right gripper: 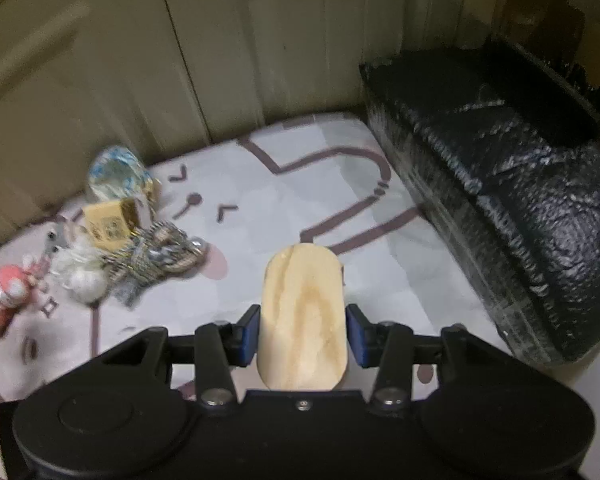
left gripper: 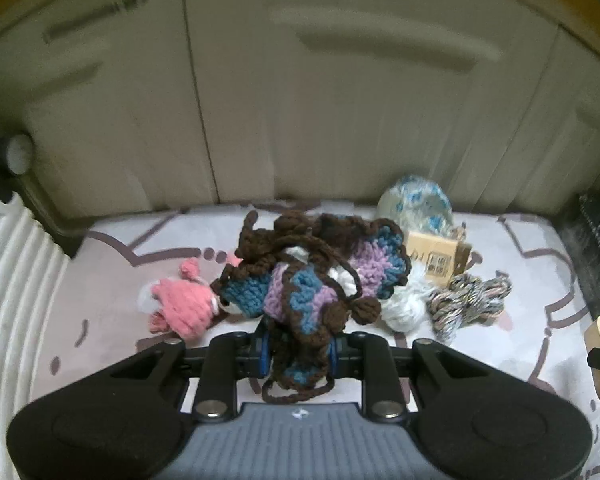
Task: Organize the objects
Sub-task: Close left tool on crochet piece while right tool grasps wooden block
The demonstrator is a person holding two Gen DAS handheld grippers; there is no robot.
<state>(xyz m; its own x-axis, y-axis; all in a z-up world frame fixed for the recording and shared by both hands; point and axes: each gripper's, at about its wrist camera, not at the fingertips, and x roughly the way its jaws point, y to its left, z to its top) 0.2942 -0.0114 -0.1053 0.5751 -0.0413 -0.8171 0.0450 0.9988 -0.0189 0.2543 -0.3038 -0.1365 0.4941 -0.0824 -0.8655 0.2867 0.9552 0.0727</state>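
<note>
Black textured bin sits along the mat edge, likely the drop target. Left tool is clamped on one crochet piece, lifted clear of the pile. Right tool grips one wooden oval above the mat. Still on the mat: one pink doll, three yarn skeins, one cardboard box.

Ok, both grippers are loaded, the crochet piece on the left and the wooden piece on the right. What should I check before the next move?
1. Left gripper shut on the crochet piece: ok.
2. Crochet cord hangs in loose loops at the fingers, snag risk: not ok.
3. Right gripper shut on the wooden piece: ok.
4. Mat ahead of the right gripper bare: ok.
5. Yarn skein and pink knitted toy apart from both grippers: ok.
6. Where the objects belong: cannot tell.
</note>
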